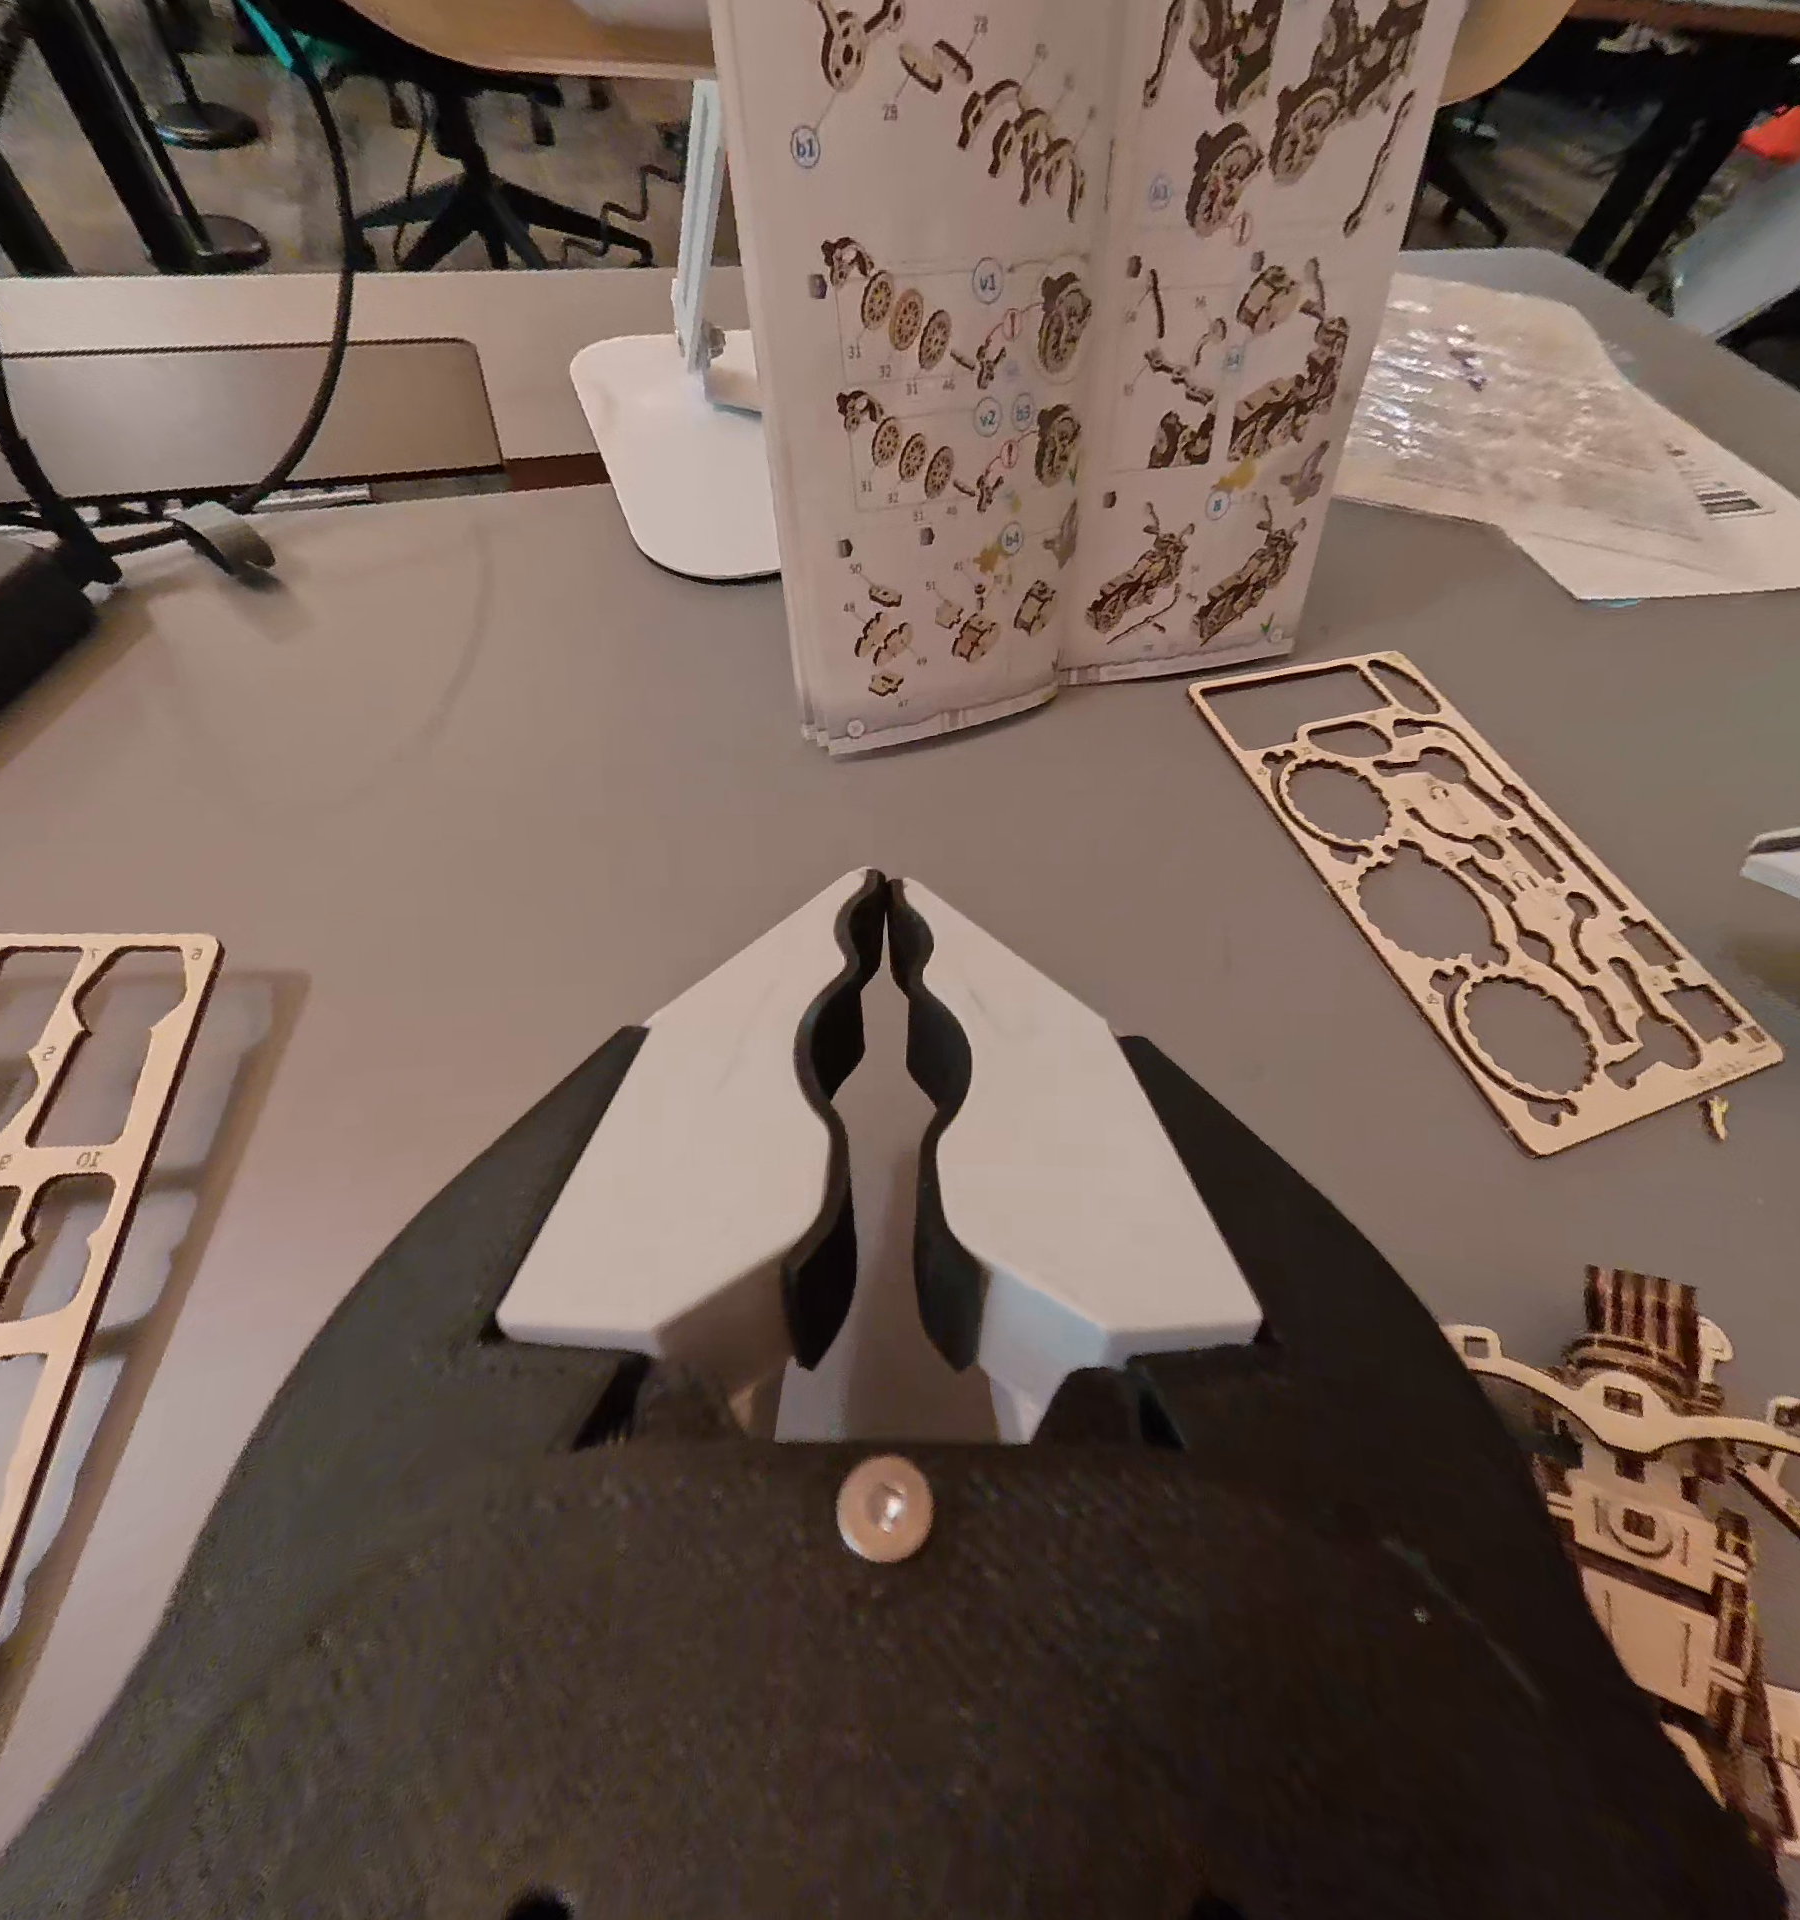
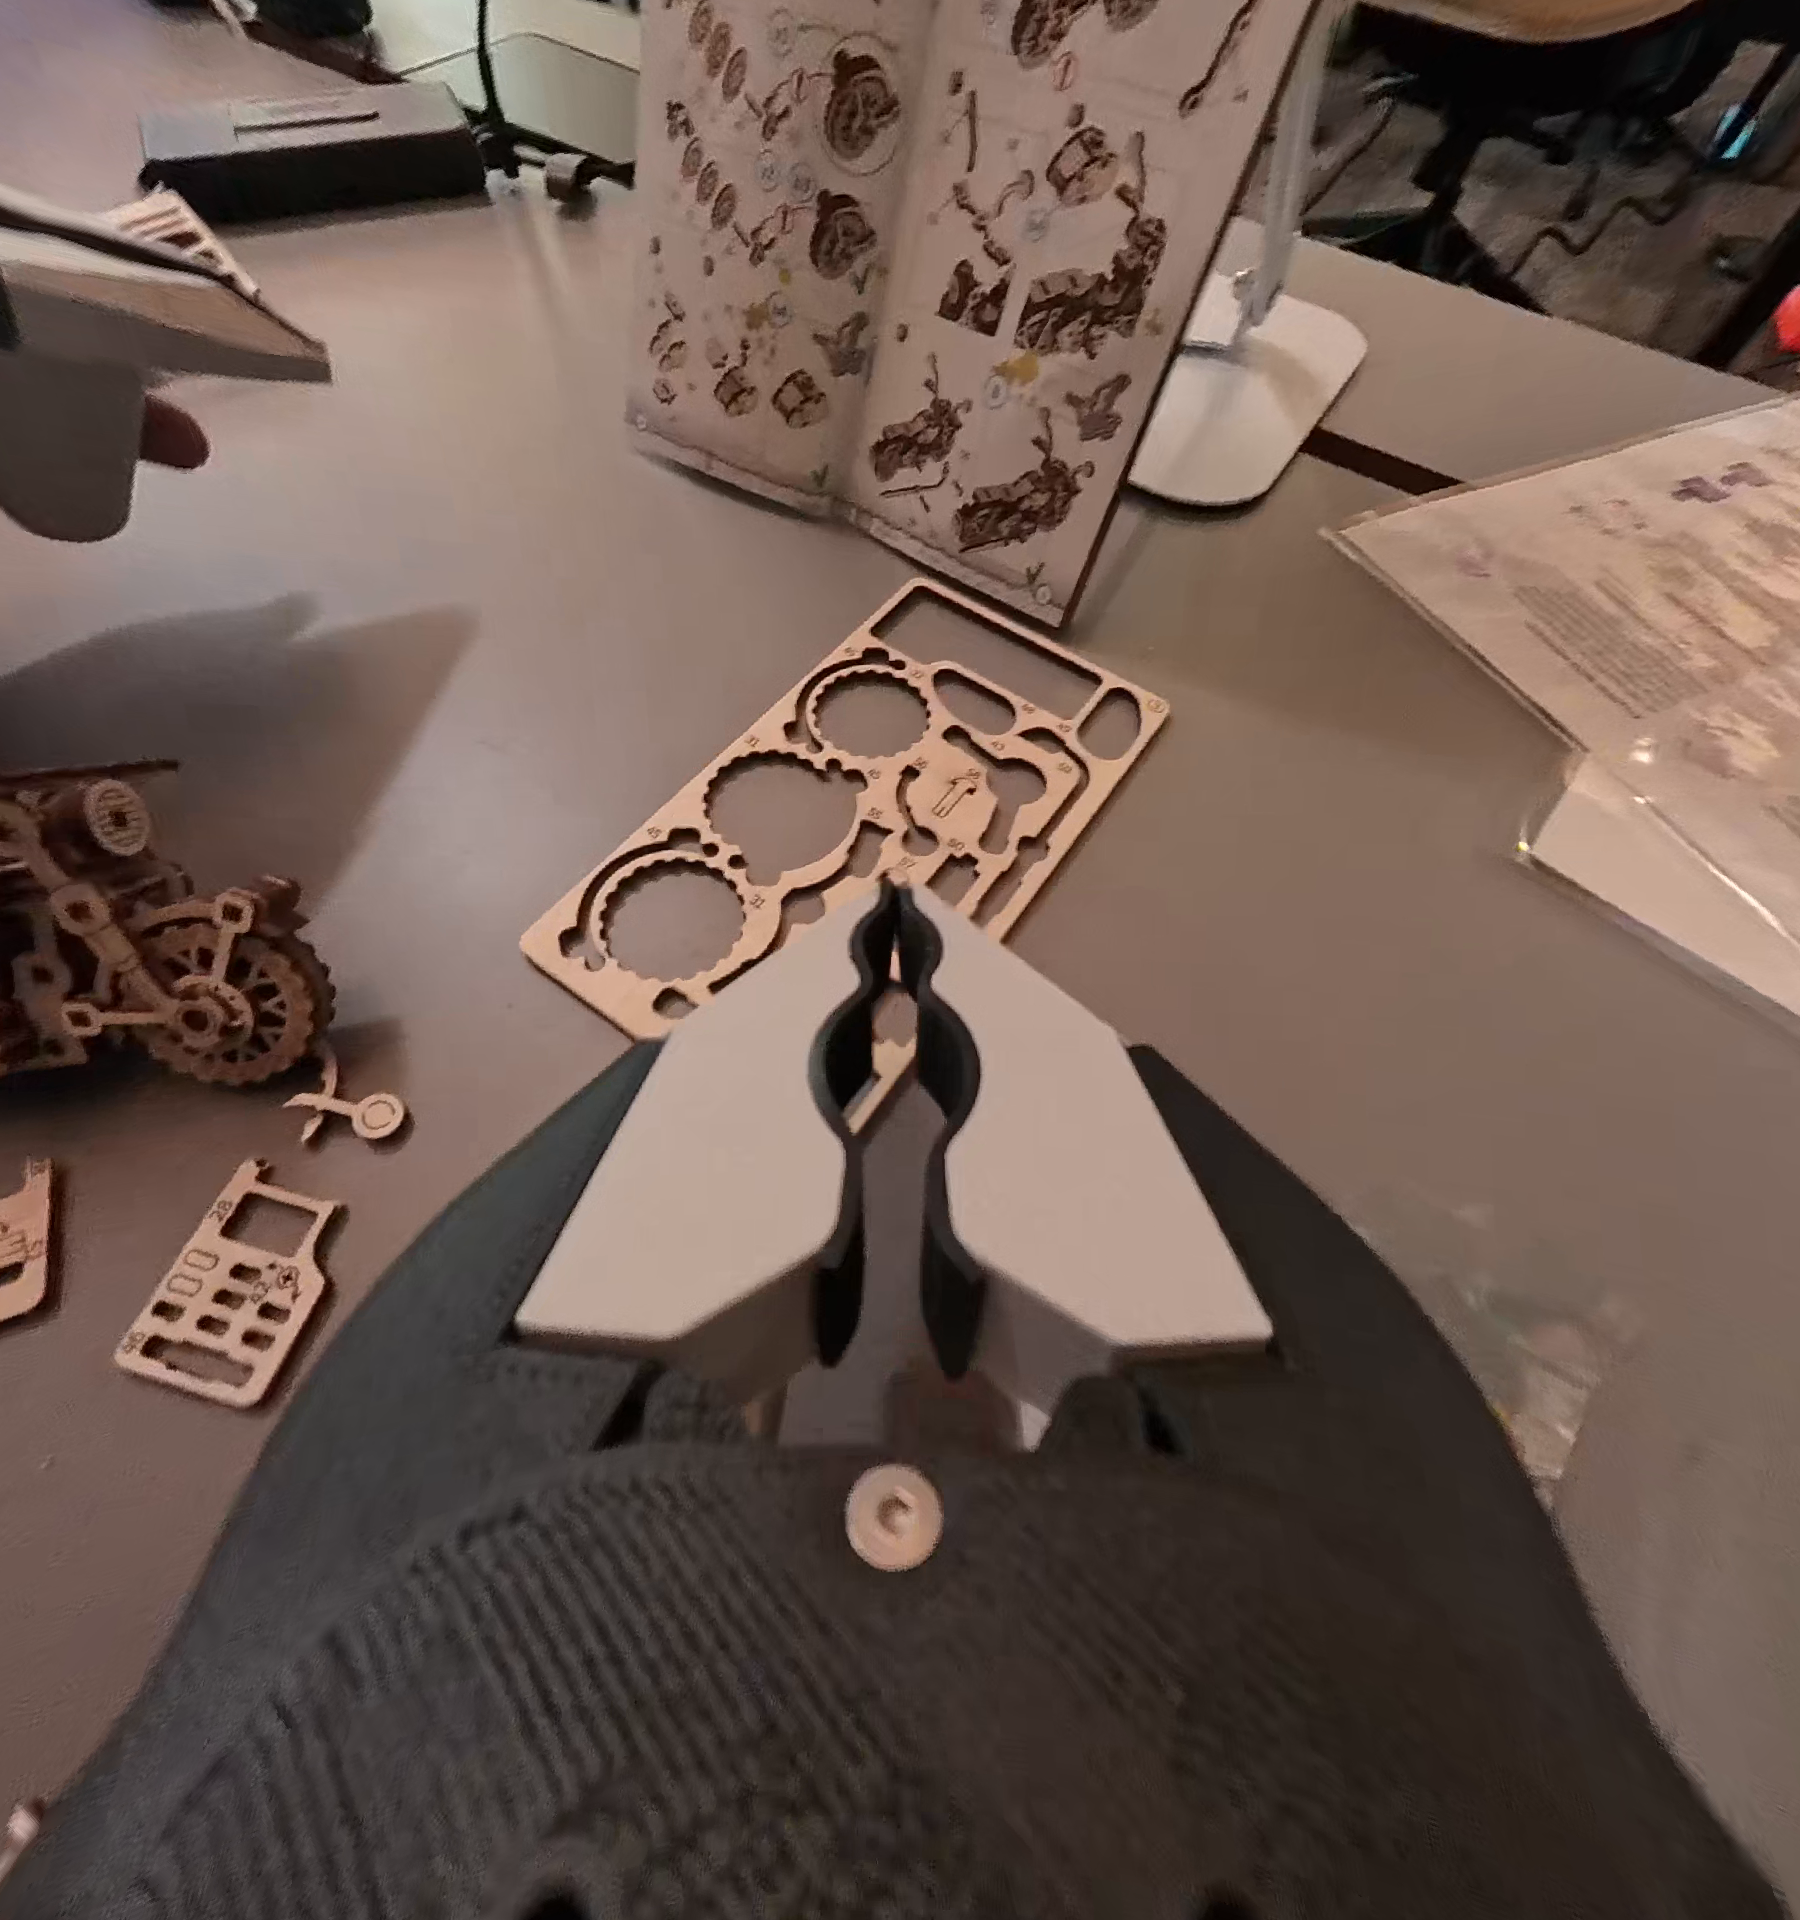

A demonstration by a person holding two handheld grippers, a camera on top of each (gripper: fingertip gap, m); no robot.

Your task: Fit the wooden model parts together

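My left gripper (image 1: pixel 880 883) is shut and holds nothing, above bare grey table (image 1: pixel 460 779). A punched-out wooden parts sheet (image 1: pixel 1478 894) lies ahead to its right, and another sheet (image 1: pixel 44 1143) lies at the left edge. The partly built wooden motorcycle model (image 1: pixel 1654 1475) sits at the lower right. My right gripper (image 2: pixel 896 894) is shut with nothing between its tips, which hover over the near edge of the parts sheet (image 2: pixel 844 810). The motorcycle (image 2: pixel 117 935) stands to its left, with small loose wooden pieces (image 2: pixel 350 1117) and a small frame (image 2: pixel 231 1288) in front of it.
An open instruction booklet (image 1: pixel 1062 364) stands upright at the table's middle back on a white stand (image 1: pixel 688 447). Papers in clear plastic (image 2: pixel 1654 644) lie at the right. The left gripper (image 2: pixel 127 301) shows at the upper left of the right wrist view. Cables and a dark box (image 2: pixel 304 156) are far left. Some 20 cm of space lies between my two pairs of fingers. Both grippers' tips are roughly 15 cm from the motorcycle (image 2: pixel 117 935).
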